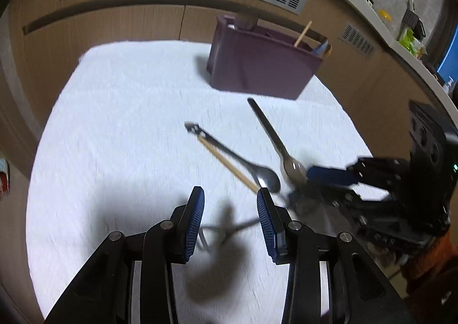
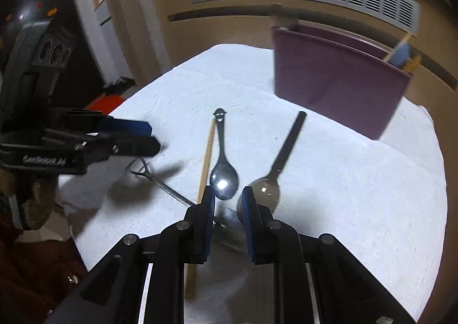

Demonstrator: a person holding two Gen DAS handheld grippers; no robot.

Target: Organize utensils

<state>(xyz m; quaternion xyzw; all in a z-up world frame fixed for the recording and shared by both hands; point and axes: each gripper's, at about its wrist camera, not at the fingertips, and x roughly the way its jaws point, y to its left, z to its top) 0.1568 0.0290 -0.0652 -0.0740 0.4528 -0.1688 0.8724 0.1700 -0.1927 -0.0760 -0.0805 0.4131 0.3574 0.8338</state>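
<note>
Between the blue pads of our left hand-held gripper (image 1: pixel 230 195) we see only the white cloth (image 1: pixel 120 112) over the bench and a blurred thin metal utensil (image 1: pixel 226 231) lying across the gap below the fingertips, with nothing clamped; its jaws stand wide apart. Just past its right fingertip lies the bowl of a shiny spoon (image 1: pixel 267 178), its handle running away up and to the left, with a wooden chopstick (image 1: pixel 229 165) lying alongside that handle. A little farther right sits a second spoon with a dark flat handle (image 1: pixel 269 129), bowl toward us.

Our right hand-held gripper (image 2: pixel 228 193) hangs over the same spot. Its pads are partly apart and clamp nothing. Just ahead of its left fingertip is the shiny spoon (image 2: pixel 224 178), whose handle end carries a small face-like shape. The dark-handled spoon (image 2: pixel 264 189) has its bowl right against the right fingertip; we cannot tell whether they touch. The chopstick (image 2: pixel 204 169) runs past the outer side of the left finger. The thin metal utensil (image 2: pixel 160 181) stretches from under that finger out to the left, under the left hand-held gripper (image 2: pixel 151 138) as seen from this side.

Well beyond both grippers, at the far edge of the cloth, stands a purple holder (image 1: pixel 257 66) with a few sticks and something blue poking from its right end.
</note>
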